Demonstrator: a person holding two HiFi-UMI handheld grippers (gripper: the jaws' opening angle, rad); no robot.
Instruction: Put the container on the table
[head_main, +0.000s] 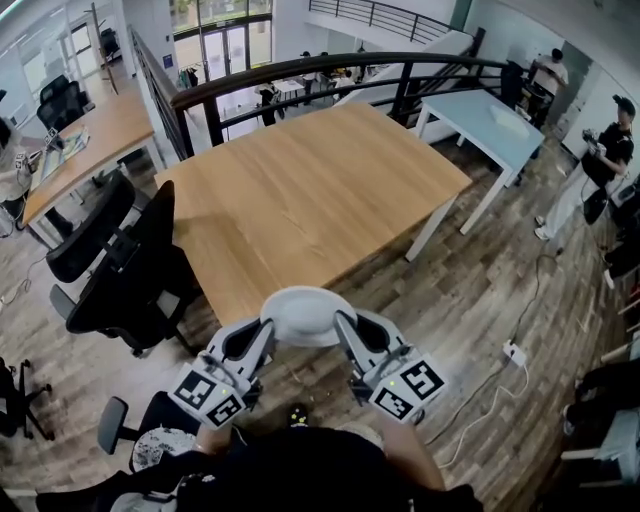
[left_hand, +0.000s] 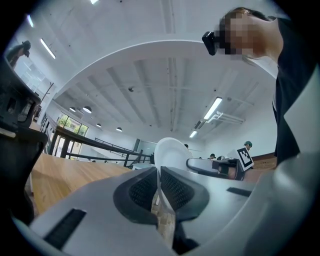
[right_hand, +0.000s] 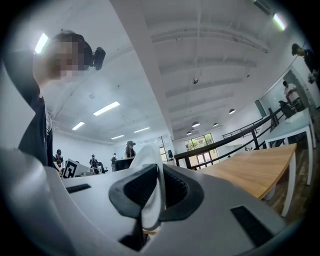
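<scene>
A white round container (head_main: 306, 313) hangs between my two grippers, just over the near edge of the wooden table (head_main: 310, 190). My left gripper (head_main: 268, 325) is shut on its left rim, my right gripper (head_main: 340, 320) on its right rim. In the left gripper view the white container (left_hand: 172, 152) rises edge-on beyond the shut left gripper (left_hand: 159, 172), with the other gripper behind it. The right gripper view shows the container's white rim (right_hand: 150, 155) pinched in the right gripper (right_hand: 160, 172), and the wooden table (right_hand: 255, 170) to its right.
Black office chairs (head_main: 125, 265) stand left of the table. A light blue table (head_main: 480, 120) stands at the back right, behind a black curved railing (head_main: 330, 65). People stand at the far right. A white power strip (head_main: 515, 352) and cable lie on the wooden floor.
</scene>
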